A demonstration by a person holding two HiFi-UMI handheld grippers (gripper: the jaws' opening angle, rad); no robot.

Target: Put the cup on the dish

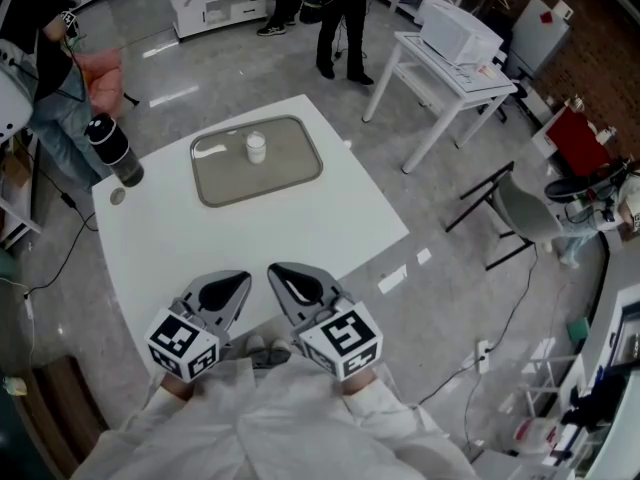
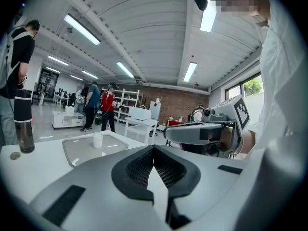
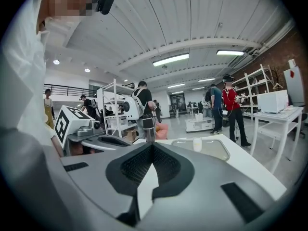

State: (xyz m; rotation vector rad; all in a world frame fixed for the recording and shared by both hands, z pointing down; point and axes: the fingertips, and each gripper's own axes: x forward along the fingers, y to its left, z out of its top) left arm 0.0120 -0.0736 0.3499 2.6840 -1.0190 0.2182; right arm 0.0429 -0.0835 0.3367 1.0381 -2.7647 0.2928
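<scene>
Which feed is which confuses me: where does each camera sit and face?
Head view: on the person's head, looking steeply down at the table; left gripper, right gripper and sleeves show.
Left gripper view: on the left gripper, looking along its shut jaws toward the dish; right gripper shows at right.
Right gripper view: on the right gripper, likewise facing the dish; left gripper shows at left.
Shared: all three show the cup on the dish and the bottle.

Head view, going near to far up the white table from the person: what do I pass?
First the left gripper and right gripper side by side, jaws shut and empty → the dish, near rim first → the cup standing on it.
</scene>
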